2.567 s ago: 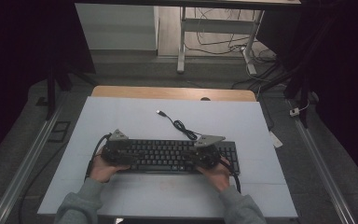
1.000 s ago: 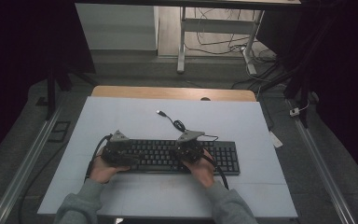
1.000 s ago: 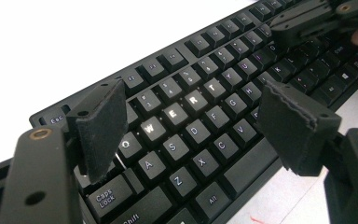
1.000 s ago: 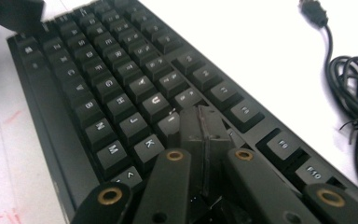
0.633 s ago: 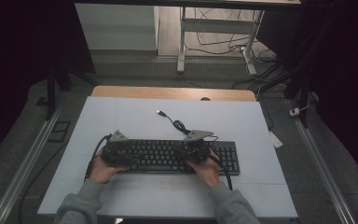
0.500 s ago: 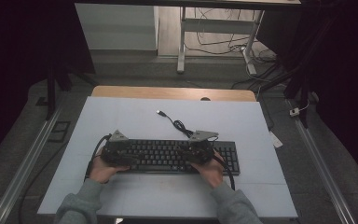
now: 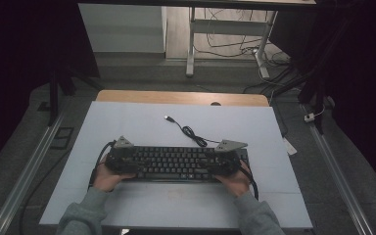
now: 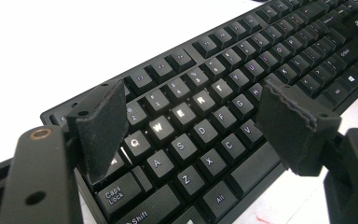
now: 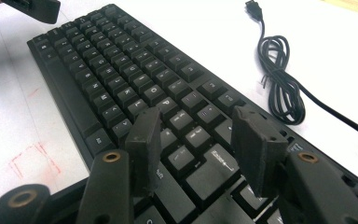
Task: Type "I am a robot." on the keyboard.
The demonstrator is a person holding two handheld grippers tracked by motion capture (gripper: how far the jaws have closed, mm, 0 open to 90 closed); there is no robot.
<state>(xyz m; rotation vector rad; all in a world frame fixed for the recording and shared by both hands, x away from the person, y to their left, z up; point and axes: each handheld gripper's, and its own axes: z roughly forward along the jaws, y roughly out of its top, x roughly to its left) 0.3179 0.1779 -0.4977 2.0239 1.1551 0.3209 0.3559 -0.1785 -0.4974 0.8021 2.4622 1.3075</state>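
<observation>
The right gripper (image 7: 223, 157) has slid back out to the right end of the keyboard (image 7: 176, 163) at mid-table while the left gripper (image 7: 123, 157) stays over QWERTY, both jaws open and empty, probably still pressing keys.

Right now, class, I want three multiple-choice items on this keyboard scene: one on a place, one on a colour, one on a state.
1. Where does the coiled cable lie?
A. on the keys
B. on the table beyond the keyboard
C. on the floor

2. What colour are the keys?
A. white
B. red
C. black

3. How does the left tool stand?
A. open over the keys
B. shut on the cable
C. shut on a key

Answers:
1. B, since the high view shows it past the far edge.
2. C, as both tool views show black caps.
3. A, since its jaws stand apart above QWER.
</observation>
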